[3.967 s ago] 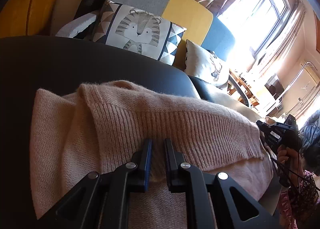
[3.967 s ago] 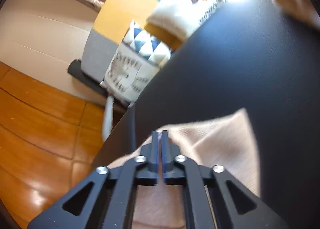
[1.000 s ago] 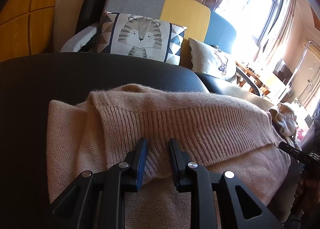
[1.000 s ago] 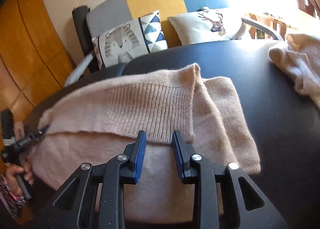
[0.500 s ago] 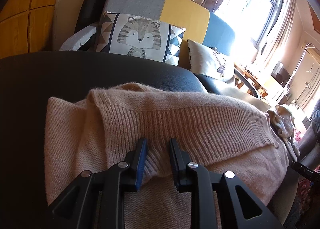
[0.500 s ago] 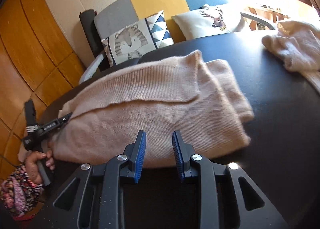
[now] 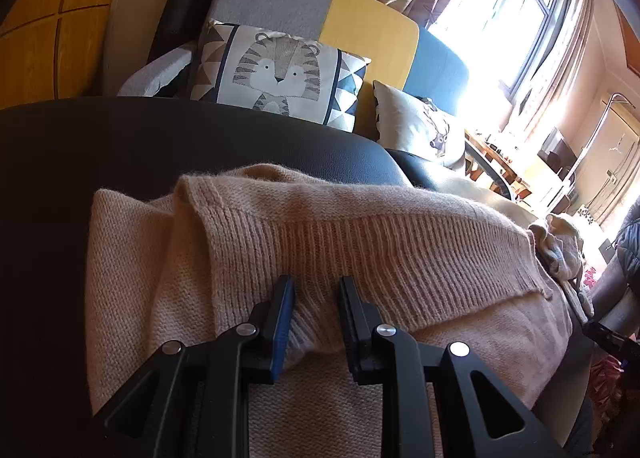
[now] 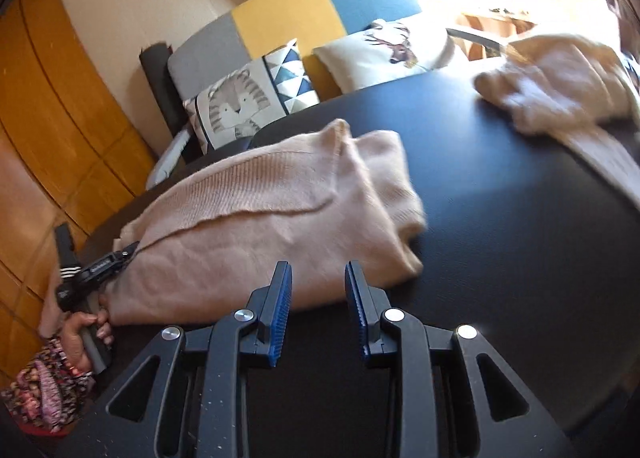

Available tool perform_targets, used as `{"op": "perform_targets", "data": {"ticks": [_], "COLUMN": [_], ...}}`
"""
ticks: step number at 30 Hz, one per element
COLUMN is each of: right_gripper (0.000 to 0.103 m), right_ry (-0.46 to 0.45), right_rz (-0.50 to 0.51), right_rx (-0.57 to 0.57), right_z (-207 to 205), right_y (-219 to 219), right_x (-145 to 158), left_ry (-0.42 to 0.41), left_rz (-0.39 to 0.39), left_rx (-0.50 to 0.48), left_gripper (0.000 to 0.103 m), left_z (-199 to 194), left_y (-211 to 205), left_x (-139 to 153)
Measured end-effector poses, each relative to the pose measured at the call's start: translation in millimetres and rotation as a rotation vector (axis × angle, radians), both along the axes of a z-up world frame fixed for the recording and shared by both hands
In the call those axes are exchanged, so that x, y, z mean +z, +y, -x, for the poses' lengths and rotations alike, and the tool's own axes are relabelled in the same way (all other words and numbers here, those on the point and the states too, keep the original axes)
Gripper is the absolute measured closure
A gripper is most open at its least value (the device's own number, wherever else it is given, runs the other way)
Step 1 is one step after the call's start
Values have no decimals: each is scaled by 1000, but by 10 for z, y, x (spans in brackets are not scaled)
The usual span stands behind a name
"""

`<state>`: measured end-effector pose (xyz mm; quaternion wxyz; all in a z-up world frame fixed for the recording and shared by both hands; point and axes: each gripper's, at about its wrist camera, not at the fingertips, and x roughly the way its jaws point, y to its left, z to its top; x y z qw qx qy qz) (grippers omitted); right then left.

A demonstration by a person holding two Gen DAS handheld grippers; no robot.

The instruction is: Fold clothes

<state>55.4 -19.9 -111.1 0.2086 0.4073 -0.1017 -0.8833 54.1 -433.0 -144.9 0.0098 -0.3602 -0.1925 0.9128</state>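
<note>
Your right tongs (image 8: 316, 300) are off the pink sweater (image 8: 280, 210) now: a second ago they stood over its ribbed hem, and they have drawn back toward you until the blue pads sit apart with nothing between them, just short of the garment's near edge. The sweater lies folded on the black counter (image 8: 500, 218), ribbed band doubled over on top, a sleeve tucked along its right side. Your left tongs (image 7: 314, 312) have not budged: they stay down on the ribbed hem with a ridge of knit bunched up between the pads, but whether they are actually pinching it or only resting astride it, you cannot tell from here. In the right wrist view your left hand (image 8: 86, 332) keeps that tool at the sweater's left end. So that fold looks laid and released on the right side, and the left looks like the one to let go next. A second, cream garment (image 8: 560, 86) waits crumpled at the far right of the counter, well apart, probably your next piece.
</note>
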Motion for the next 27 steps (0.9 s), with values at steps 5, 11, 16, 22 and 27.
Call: {"op": "perform_targets", "data": {"ticks": [5,11,16,22,27], "right_gripper": [73,73,66,66,59], "right_ry": [47,41,55,122,152], "right_rz": [-46,-138,-209,-104,137], "right_rx": [71,134,167,180,-13], "right_z": [508,773,787,543,-136], "right_y": [-666,-1170,-1301,-1021,182], "right_x": [60,-88,-249,41,401], "left_ry": [1,5,8,16,18], "left_rz": [2,-5,-37,-71,-101], "left_rx": [0,-1,-7,-10,-15], "left_gripper": [80,80,80,80,80], "left_z": [4,-3,-3,-6,8], "left_y": [-1,-7,-60,-107,-147], "left_x": [1,-13,-36,-40,-52]}}
